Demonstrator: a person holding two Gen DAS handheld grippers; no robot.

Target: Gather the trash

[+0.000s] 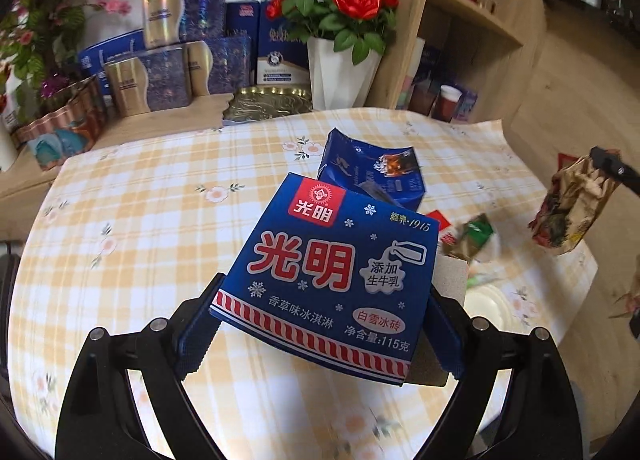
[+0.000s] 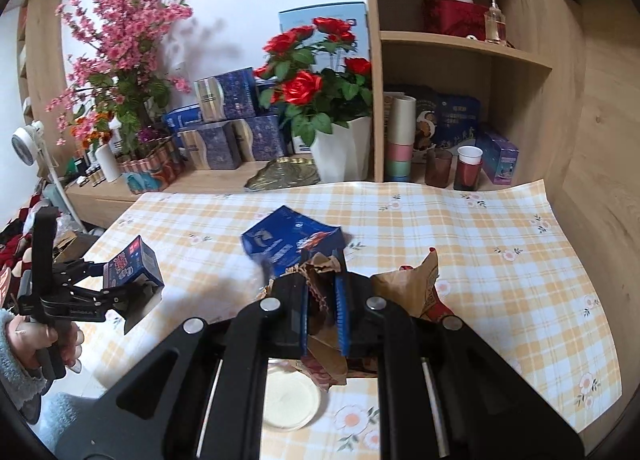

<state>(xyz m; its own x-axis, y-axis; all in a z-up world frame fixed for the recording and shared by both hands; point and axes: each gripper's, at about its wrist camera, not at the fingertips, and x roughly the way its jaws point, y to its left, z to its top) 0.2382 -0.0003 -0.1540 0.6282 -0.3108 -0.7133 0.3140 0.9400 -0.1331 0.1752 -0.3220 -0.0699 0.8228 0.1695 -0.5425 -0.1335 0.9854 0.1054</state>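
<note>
The left tongs [image 1: 320, 324] stand wide with the flat blue ice-cream carton printed with red characters [image 1: 332, 280] wedged across them, pads on its two side edges, the whole thing lifted clear of the desk covered in a yellow-and-white checked cloth with small flowers [image 1: 152, 196]. The right wrist view shows that same carton off beyond the desk's left edge, carried by a hand in a fluffy pale-blue sleeve [image 2: 44, 340].

Over on the other side, the right tongs [image 2: 324, 312] are pinched narrow on a crumpled brown paper wrapper with red print [image 2: 412, 284], and it hangs free above the near part of the desk. So both hands are loaded: this looks like the carry-off step, two pieces of trash up and on their way.

Left on the cloth, a second, squashed dark-blue carton [image 1: 372, 176] lies near the middle of the desk. A scrap of green-and-brown wrapper [image 1: 474, 232] sits towards the right edge, and just by it, nearer the front edge, a round white lid or dish [image 1: 486, 306].

No bin shows in either view. The next move, by this reading, is to find the drop point, bring each load over it and ease the tongs apart, then come back for the middle carton.
</note>
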